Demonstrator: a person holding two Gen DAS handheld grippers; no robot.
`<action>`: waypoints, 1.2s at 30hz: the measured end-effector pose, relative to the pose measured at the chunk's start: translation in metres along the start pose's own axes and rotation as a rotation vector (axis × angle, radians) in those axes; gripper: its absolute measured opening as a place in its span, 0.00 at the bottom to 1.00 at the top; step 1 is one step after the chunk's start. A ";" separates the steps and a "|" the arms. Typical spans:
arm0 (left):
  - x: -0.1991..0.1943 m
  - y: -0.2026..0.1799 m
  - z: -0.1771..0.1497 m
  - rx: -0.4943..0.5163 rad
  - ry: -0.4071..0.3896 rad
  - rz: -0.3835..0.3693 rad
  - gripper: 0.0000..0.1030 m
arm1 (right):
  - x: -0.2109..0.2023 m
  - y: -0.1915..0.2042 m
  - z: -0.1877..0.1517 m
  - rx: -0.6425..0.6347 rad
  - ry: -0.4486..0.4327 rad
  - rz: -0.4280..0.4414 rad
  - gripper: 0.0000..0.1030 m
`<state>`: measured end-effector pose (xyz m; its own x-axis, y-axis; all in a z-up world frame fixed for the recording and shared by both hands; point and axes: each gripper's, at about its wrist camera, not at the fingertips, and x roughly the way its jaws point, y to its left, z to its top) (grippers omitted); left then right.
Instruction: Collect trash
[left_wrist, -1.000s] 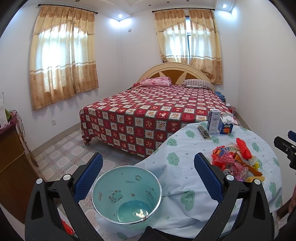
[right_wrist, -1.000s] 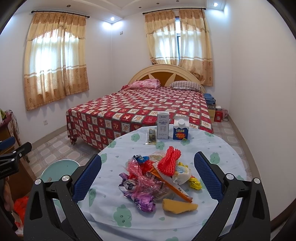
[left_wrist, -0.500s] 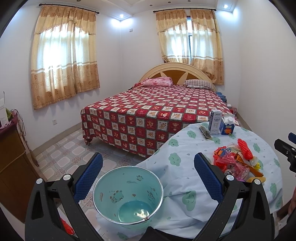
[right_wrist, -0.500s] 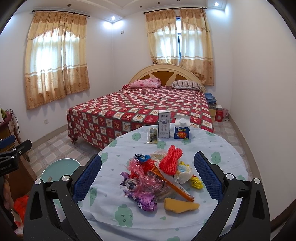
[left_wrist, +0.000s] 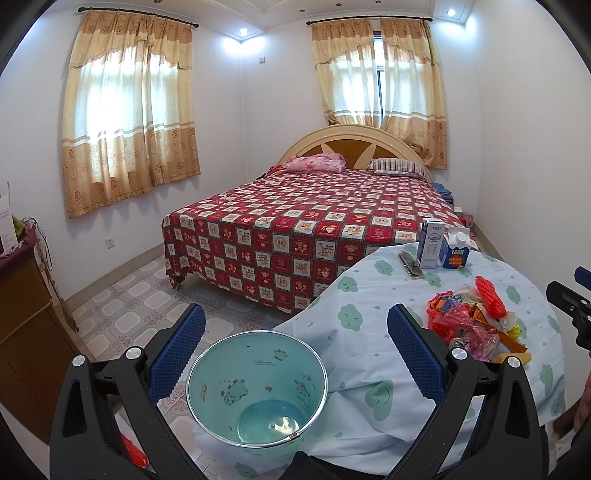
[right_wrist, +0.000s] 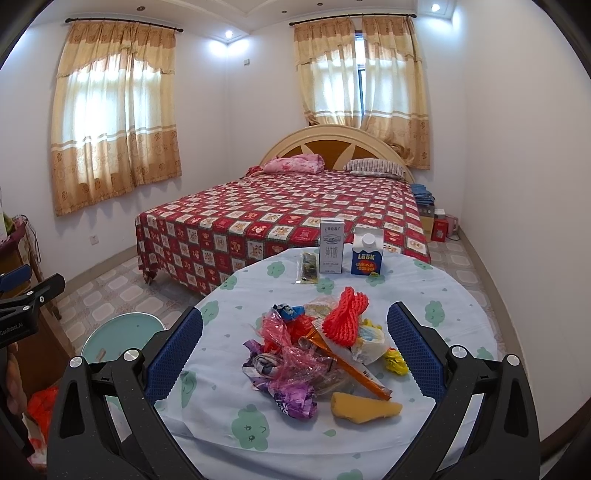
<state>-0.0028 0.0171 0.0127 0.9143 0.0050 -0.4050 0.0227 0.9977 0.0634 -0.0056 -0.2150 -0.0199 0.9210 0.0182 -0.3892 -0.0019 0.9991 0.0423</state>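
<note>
A bedroom is seen, with a red patchwork bed (right_wrist: 280, 218) behind a round table (right_wrist: 450, 325) draped in a pale cloth printed with green clouds. The trash pile (right_wrist: 317, 350) of wrappers, red netting and a yellow wedge lies on the table directly ahead of the right hand-held gripper (right_wrist: 294, 349), framed between its widely spread, empty jaws; the longest piece, an orange wrapper, runs diagonally from far-left to near-right. The left hand-held gripper (left_wrist: 295, 350) is likewise spread wide with nothing held, and is aimed at the teal bin (left_wrist: 256, 387) standing on the floor beside the table's left edge. From that view the pile (left_wrist: 476, 325) lies off to the right, so the right side is judged nearer to it. Two cartons (right_wrist: 347, 251) stand upright at the table's far edge. The bin appears nearly empty, though a small pale speck at its bottom cannot be identified, and its base is cut off.
</note>
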 end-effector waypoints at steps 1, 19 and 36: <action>0.000 0.001 0.001 0.000 0.000 0.000 0.94 | 0.000 0.001 0.000 0.000 0.001 0.000 0.95; 0.002 0.002 -0.003 -0.003 -0.001 0.002 0.94 | 0.000 0.000 0.001 -0.001 0.001 -0.001 0.95; 0.025 0.001 -0.027 0.006 0.046 0.024 0.94 | 0.016 -0.026 -0.014 -0.001 0.013 -0.075 0.95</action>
<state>0.0091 0.0204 -0.0214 0.8949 0.0324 -0.4451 0.0033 0.9969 0.0791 0.0041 -0.2404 -0.0402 0.9135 -0.0558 -0.4031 0.0662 0.9977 0.0118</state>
